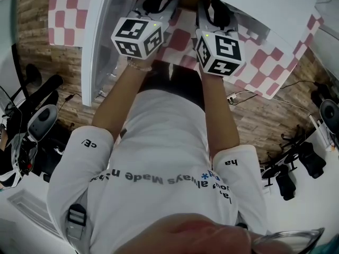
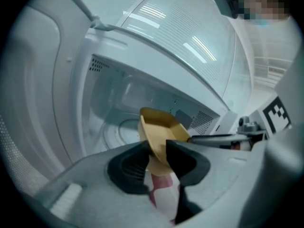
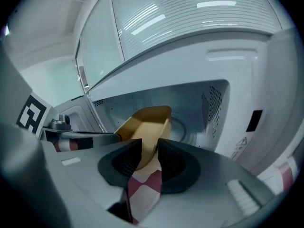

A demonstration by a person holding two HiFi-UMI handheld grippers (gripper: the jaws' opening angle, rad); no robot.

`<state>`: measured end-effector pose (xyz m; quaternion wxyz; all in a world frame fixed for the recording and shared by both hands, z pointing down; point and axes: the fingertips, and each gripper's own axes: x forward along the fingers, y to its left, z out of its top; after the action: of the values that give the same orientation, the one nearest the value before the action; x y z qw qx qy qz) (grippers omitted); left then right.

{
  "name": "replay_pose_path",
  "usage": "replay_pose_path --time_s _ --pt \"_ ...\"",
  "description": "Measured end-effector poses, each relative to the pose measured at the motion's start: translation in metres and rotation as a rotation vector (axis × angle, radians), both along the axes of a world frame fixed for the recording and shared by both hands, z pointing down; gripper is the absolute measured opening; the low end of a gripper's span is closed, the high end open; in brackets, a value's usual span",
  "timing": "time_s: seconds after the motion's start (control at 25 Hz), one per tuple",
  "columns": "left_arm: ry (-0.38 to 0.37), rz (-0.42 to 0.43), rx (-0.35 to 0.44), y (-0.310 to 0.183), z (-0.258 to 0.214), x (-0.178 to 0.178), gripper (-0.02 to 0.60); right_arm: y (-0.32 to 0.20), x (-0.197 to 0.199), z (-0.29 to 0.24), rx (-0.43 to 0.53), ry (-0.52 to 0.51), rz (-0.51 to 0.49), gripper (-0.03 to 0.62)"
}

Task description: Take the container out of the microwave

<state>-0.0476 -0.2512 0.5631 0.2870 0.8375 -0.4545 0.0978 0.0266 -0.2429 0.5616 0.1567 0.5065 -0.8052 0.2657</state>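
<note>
A red-and-white checked cloth (image 1: 64, 14) covered the table over a wood-plank floor (image 1: 265, 115), and on it stood a white microwave (image 3: 237, 61) with its door (image 1: 98, 46) swung wide to the left. The person leaned in from above, both arms stretched toward the open cavity (image 2: 111, 110).

The container (image 2: 164, 129) – a shallow tan tray with raised walls – hung in the air at the microwave's mouth, its near part over the cloth. It sat with its open side up and roughly level. It spanned the gap between the two grippers, and its length seemed to run away from the jaws toward the back of the cavity, though the wide-angle views left that uncertain.

The left gripper (image 2: 156, 146) was clamped on the container's left wall, its dark pads pressed to either face. The right gripper (image 3: 149, 144) was closed on the opposite wall in the same way – both pointed forward and slightly down.
</note>
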Motion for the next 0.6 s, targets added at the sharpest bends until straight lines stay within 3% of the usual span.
replay_pose_path --time_s 0.6 --pt "-0.018 0.024 -0.013 0.03 -0.012 0.002 0.115 0.029 0.0 -0.013 -0.01 0.015 -0.022 0.109"
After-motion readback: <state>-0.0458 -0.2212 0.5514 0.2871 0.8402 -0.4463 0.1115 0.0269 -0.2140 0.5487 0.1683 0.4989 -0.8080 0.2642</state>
